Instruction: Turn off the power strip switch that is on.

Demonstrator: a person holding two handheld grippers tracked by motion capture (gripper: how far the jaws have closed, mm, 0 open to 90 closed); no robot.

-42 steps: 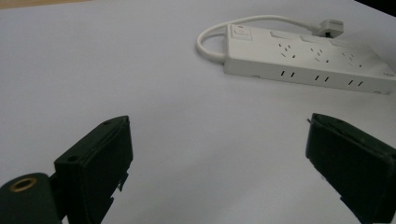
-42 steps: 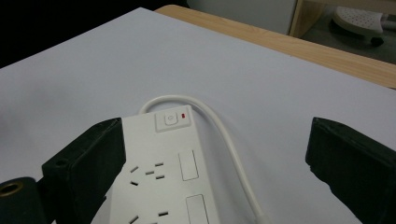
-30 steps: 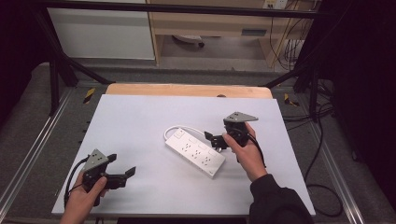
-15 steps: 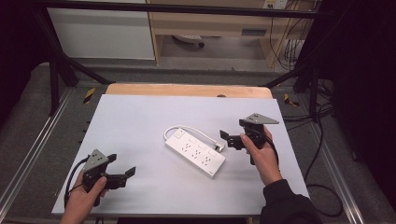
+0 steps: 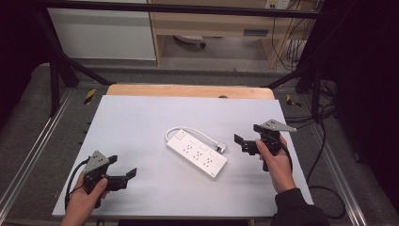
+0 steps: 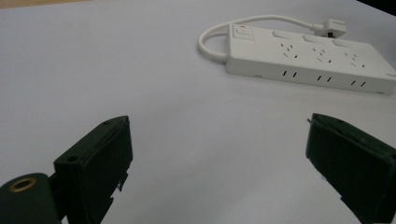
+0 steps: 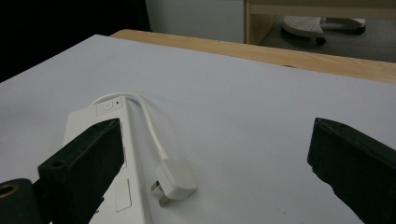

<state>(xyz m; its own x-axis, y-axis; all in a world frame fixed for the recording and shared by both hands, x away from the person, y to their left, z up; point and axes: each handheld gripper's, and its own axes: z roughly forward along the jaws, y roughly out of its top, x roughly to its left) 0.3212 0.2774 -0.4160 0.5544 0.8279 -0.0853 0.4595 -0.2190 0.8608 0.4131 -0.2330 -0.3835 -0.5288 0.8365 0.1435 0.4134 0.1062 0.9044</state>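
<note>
A white plastic power strip (image 5: 196, 153) with a short white cord (image 5: 194, 130) and white plug (image 5: 220, 148) lies flat near the middle of my pale grey tabletop (image 5: 141, 122), set on a diagonal. My black two-jaw right gripper (image 5: 246, 138) hovers just beside the strip's plug end, to its right, jaws wide apart and holding nothing. In the right gripper view the plug (image 7: 173, 180) lies on the table between my jaws, nearer the left one, with the strip (image 7: 109, 154) partly behind that jaw. My black left gripper (image 5: 123, 171) sits near the front left corner, well apart from the strip, jaws spread and empty. In the left gripper view the strip (image 6: 308, 58) lies ahead, toward the right jaw's side.
</note>
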